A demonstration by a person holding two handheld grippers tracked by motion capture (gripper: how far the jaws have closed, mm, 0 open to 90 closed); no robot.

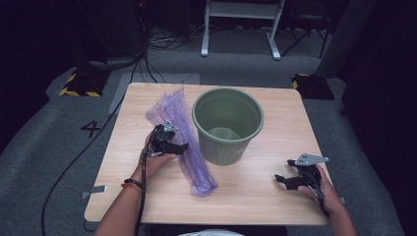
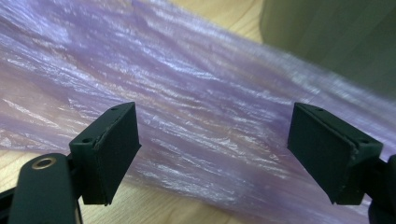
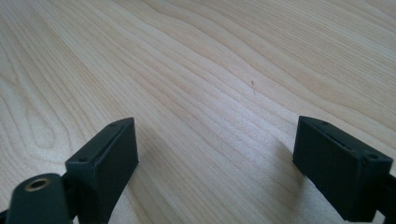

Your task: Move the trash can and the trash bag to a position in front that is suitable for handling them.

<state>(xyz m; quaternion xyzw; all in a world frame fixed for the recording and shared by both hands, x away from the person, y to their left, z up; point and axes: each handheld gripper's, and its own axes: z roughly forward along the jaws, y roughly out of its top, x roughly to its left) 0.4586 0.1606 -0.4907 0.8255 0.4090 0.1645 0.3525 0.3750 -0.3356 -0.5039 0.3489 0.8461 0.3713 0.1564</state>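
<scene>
High view: fixed above the person's side, looks forward and down over the whole wooden table (image 1: 275, 196). Left gripper view: rides very close above the purple plastic bag (image 2: 196, 107), also seen from above. Right gripper view: low, near bare tabletop, shared with high view.

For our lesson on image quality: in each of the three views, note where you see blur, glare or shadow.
High view: table lit, surroundings dark. Left gripper view: purple plastic bag shows glossy streaks of glare, green bin behind is soft and out of focus. Right gripper view: wood grain is sharp between the open jaws of the right gripper, which cast soft shadows on the table.
</scene>
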